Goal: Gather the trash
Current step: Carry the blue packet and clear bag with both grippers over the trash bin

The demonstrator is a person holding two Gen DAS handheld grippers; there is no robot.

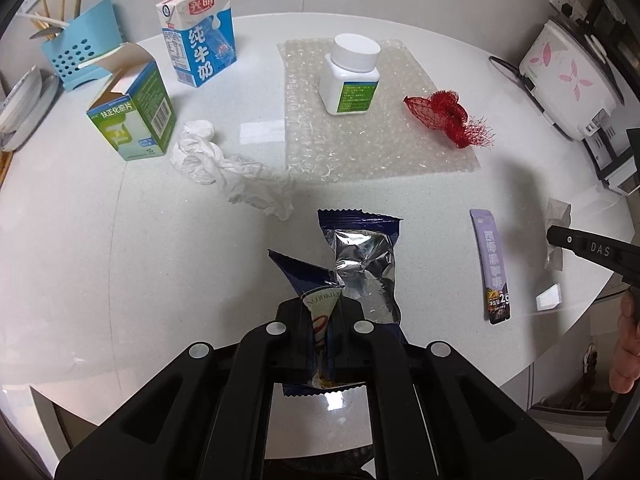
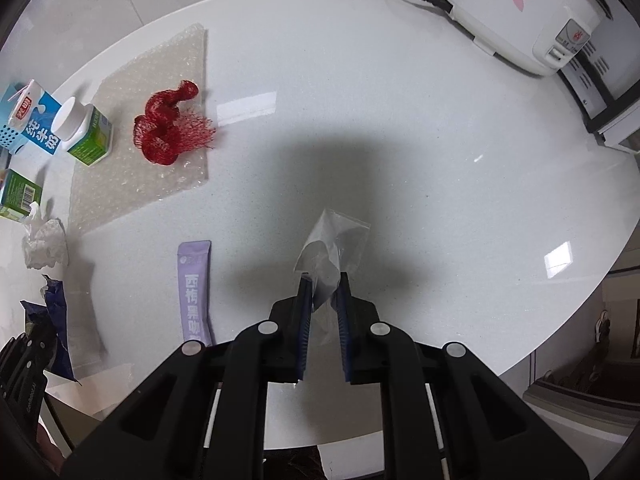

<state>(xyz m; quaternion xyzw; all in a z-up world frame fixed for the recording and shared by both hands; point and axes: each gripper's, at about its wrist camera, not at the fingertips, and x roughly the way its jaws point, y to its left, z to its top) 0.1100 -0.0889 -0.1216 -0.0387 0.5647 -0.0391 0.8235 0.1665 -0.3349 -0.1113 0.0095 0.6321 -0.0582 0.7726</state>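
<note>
My left gripper point(image 1: 320, 320) is shut on a blue and silver cookie wrapper point(image 1: 360, 264) and holds it above the white round table point(image 1: 120, 240). My right gripper point(image 2: 323, 292) is shut on a clear plastic bag point(image 2: 334, 244) held over the table; it also shows at the right edge of the left wrist view point(image 1: 558, 236). On the table lie a purple coffee sachet point(image 1: 493, 266), crumpled white tissue point(image 1: 224, 168), red mesh netting point(image 1: 444, 116), a bubble wrap sheet point(image 1: 360, 140), a white pill bottle point(image 1: 351, 76), a milk carton point(image 1: 198, 36) and an open green box point(image 1: 130, 108).
A blue utensil holder point(image 1: 86, 52) and plates point(image 1: 22, 108) stand at the far left. A white rice cooker point(image 2: 516, 12) with its cord sits at the far right. The table edge curves close below both grippers.
</note>
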